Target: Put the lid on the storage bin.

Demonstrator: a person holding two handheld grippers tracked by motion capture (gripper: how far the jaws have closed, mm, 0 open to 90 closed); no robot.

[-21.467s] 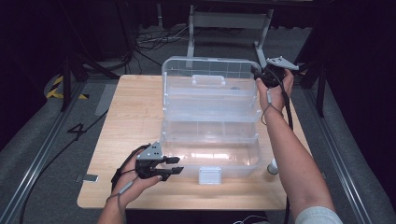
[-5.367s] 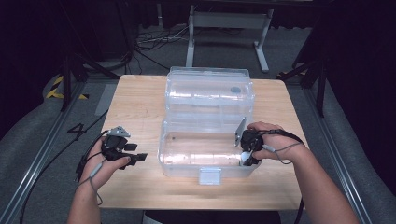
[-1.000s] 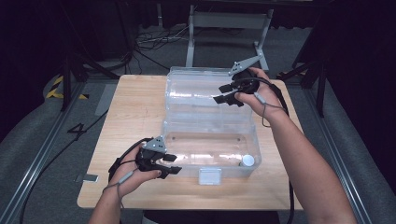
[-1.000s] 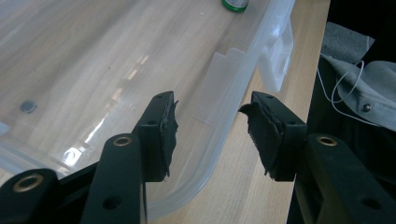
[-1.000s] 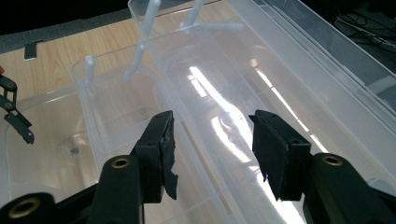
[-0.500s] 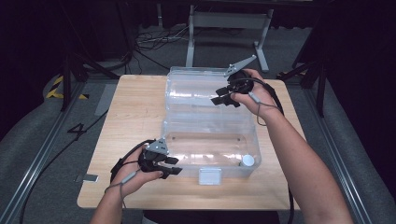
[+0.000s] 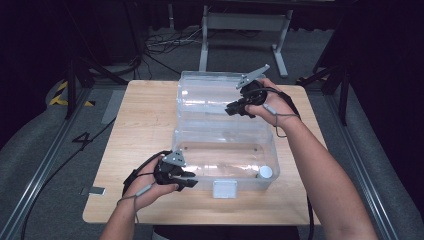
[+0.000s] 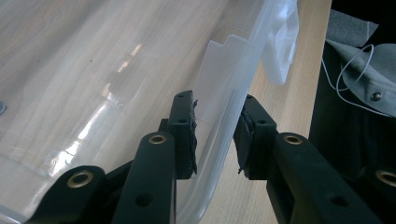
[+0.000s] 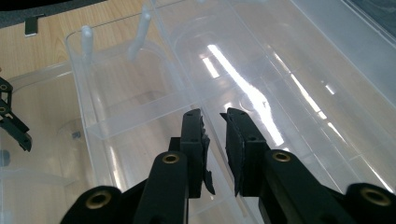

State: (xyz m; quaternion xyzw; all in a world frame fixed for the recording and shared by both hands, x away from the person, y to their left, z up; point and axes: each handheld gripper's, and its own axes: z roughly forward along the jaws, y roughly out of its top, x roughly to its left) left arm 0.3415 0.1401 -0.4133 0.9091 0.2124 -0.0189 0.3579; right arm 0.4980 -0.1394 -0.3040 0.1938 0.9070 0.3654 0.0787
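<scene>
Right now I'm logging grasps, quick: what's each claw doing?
Left claw: open, straddling the clear plastic storage box's wall.
Right claw: slightly open, empty, over the box's open lid.

A light wooden table (image 7: 145,125) carries 1 clear plastic storage box (image 7: 225,150), its lid open.

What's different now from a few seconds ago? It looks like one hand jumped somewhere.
The right tool left the box's near right corner, where a white cap now lies, and went up to the open lid, edging slightly leftward. The left tool moved in from the table to straddle the box's front wall. Box and lid stayed put.
</scene>
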